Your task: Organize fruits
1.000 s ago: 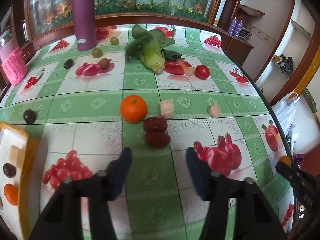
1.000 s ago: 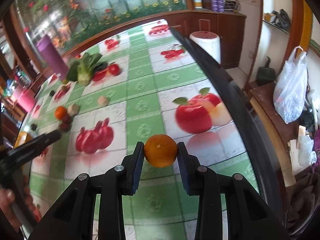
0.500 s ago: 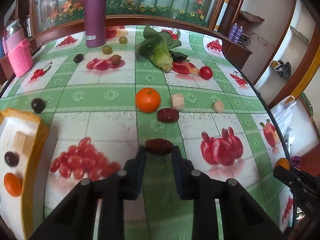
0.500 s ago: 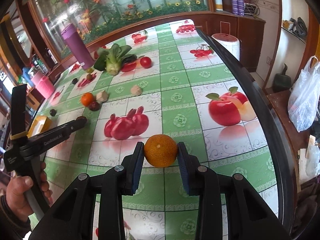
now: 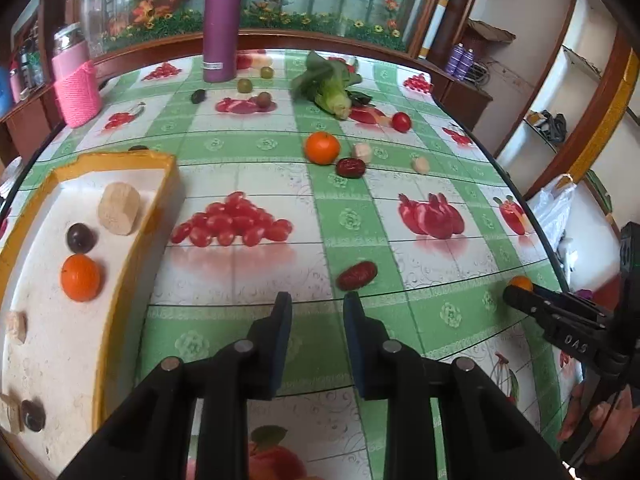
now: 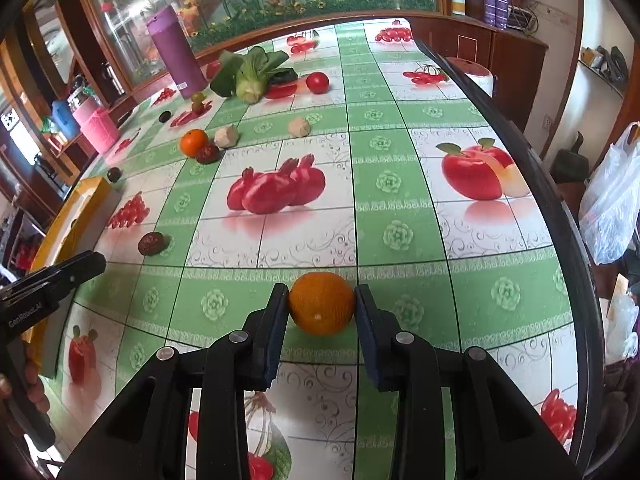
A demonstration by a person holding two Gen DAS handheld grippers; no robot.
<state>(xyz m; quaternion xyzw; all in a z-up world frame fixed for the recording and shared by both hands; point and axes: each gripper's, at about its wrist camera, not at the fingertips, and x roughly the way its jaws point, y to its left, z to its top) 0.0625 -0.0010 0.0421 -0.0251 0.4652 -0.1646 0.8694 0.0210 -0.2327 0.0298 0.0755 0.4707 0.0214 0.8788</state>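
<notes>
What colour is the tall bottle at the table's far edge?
Purple bottle, with a small white label near its base; clearest in the left wrist view.

left gripper [image 5: 316,300] tilting downward, jaws opening, nothing between them | right gripper [image 6: 321,300] tilting downward, pads pressing a small orange [image 6: 322,309] | a hand [image 5: 600,424] gripping the right handle

purple flask [image 5: 222,26], pink knitted cup [image 5: 78,92], white plastic bag [image 6: 612,196]
</notes>
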